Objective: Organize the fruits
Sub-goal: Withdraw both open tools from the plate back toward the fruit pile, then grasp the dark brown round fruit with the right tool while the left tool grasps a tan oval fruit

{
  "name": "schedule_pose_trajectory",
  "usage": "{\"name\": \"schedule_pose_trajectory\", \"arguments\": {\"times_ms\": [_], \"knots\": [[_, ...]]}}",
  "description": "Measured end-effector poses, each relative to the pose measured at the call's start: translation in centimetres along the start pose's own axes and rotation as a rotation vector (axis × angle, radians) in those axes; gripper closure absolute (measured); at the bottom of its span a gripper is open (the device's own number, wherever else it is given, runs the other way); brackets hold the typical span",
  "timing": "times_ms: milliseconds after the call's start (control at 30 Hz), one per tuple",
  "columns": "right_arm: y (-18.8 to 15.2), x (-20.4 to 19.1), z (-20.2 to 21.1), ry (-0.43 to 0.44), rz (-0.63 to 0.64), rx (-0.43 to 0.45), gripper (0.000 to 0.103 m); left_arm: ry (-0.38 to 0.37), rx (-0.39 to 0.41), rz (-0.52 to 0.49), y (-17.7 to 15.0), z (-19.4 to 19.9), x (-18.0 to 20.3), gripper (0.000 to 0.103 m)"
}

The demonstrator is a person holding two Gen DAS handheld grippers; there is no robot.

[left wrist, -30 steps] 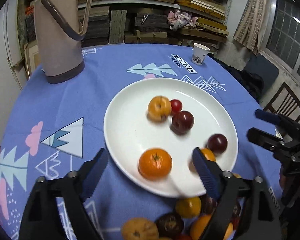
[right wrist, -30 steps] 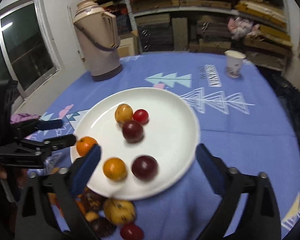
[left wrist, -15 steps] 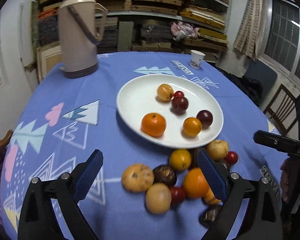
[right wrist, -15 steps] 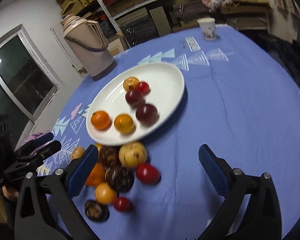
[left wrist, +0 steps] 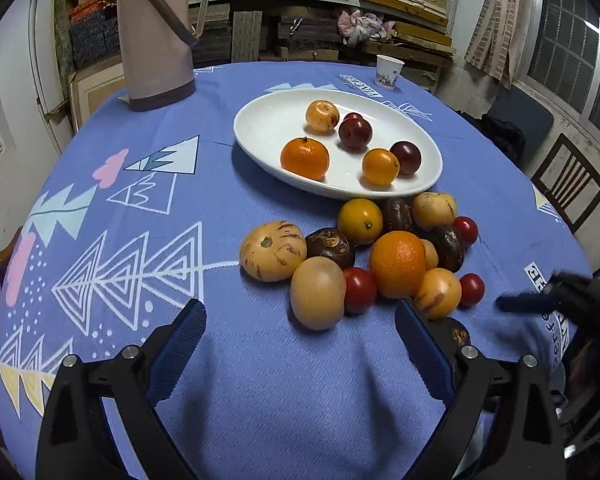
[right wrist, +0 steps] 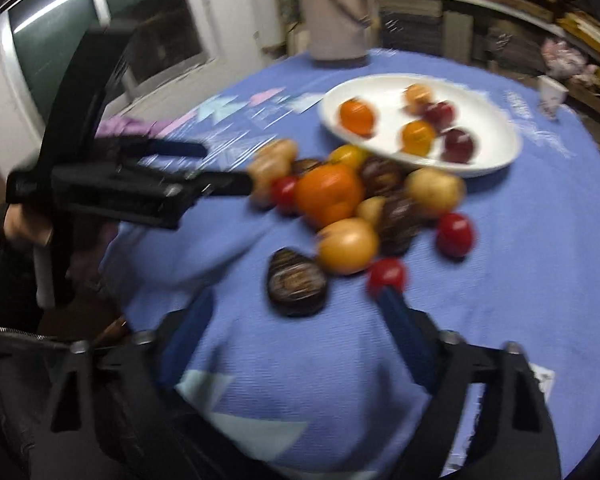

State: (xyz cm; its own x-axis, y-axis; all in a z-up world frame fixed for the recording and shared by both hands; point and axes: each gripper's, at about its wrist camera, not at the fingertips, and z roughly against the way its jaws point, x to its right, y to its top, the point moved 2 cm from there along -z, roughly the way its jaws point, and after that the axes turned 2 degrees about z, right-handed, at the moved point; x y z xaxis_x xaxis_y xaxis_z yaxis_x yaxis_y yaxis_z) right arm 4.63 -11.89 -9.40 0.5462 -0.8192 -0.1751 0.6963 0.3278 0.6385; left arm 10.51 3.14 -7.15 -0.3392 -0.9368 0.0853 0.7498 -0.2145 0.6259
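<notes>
A: Where were the claws?

B: Both on the near side of the fruit pile point(left wrist: 364, 256), short of it. Left gripper point(left wrist: 300, 344) was spread wide with nothing between the pads. Right gripper point(right wrist: 296, 320) had just been closing, still parted, nothing pinched. The view from the right wrist was blurred.

A: What was nearest the right one?

B: The dark wrinkled fruit point(right wrist: 297, 286), at the pile's near edge, just ahead of its fingertips. A red cherry tomato point(right wrist: 386, 276) sat at the right fingertip; contact was unclear.

A: And the left one?

B: A tan oval fruit point(left wrist: 318, 293) on the pile's near-left edge.

A: Beyond the pile?

B: The white plate point(left wrist: 268, 120), its rim just past the pile's far edge, with six fruits on it. A thermos point(left wrist: 156, 36) and a paper cup point(left wrist: 389, 71) stood further back on the blue tablecloth point(left wrist: 148, 208).

A: Step?

B: Reach phase for the next pick, I'd say; about a dozen fruits were left. Next move would call for straddling one fruit, clamping it, then carrying it over the pile to the plate without nudging its neighbours.
</notes>
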Motion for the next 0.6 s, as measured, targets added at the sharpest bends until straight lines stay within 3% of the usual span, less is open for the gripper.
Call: {"name": "schedule_pose_trajectory", "arguments": {"times_ms": [200, 333, 500, 533, 600], "knots": [[0.3, -0.2, -1.6, -0.047, 0.011, -0.012, 0.028, -0.005, -0.013, 0.009, -0.2, -0.1, -0.4, 0.006], [0.7, 0.2, -3.3, -0.036, -0.007, -0.035, 0.048, -0.011, -0.023, 0.012, -0.3, -0.4, -0.5, 0.006], [1.0, -0.1, -4.4, -0.083, 0.024, -0.029, 0.049, -0.016, -0.035, 0.007, -0.4, -0.7, -0.3, 0.006], [0.9, 0.0, -4.3, -0.104, 0.031, -0.029, 0.060, -0.016, -0.038, 0.008, -0.4, -0.8, -0.3, 0.006], [0.9, 0.3, -3.9, -0.096, 0.023, -0.024, 0.060, -0.022, -0.039, 0.003, -0.4, -0.9, 0.0, 0.006]]}}
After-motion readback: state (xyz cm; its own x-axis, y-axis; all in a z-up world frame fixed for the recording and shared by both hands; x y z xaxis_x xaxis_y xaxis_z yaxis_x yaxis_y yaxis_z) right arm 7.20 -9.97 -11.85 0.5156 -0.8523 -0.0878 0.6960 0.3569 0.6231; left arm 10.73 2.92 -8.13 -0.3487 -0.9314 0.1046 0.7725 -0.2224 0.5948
